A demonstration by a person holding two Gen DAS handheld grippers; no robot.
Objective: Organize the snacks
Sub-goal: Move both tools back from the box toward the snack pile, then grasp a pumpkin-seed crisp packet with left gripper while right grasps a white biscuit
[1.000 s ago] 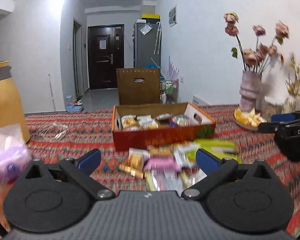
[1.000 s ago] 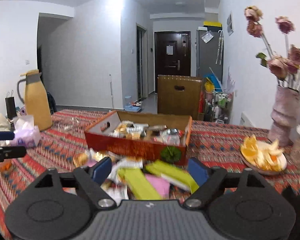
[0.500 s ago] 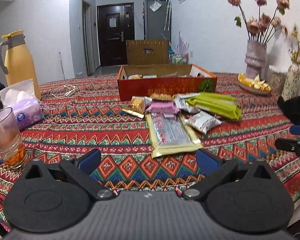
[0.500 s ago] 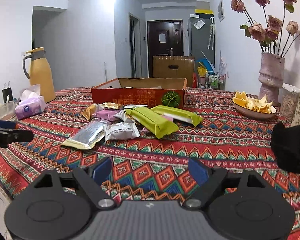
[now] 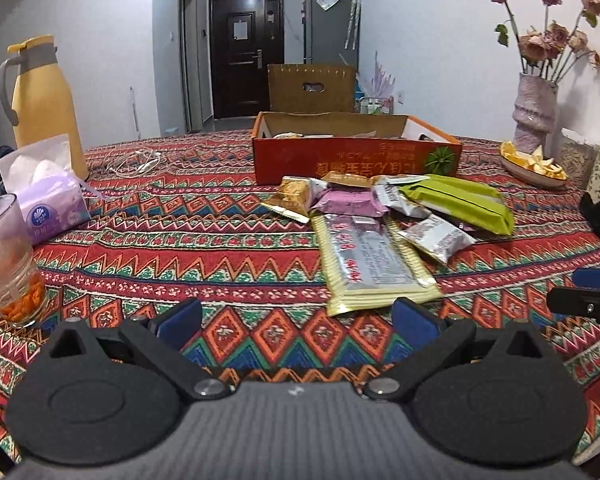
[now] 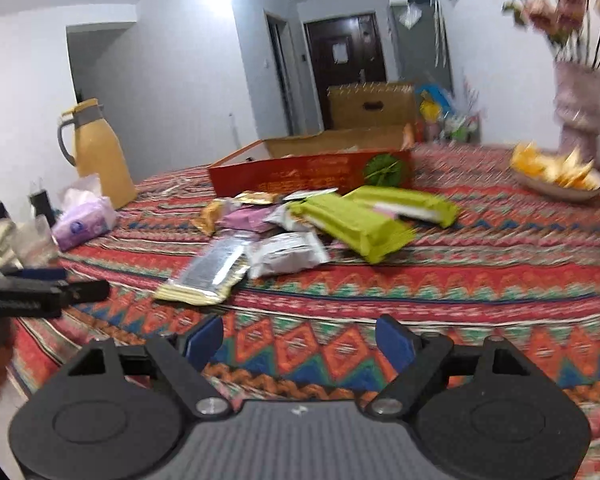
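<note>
L gripper: jaws spread wide, nothing held, low over tablecloth, near long silver packet, prob first pick
R gripper: also wide apart, nothing held, short of pile
Snack pile: loose, just in front of box
Red box: open top, few packets inside, prob destination
Dish: orange pieces
</note>
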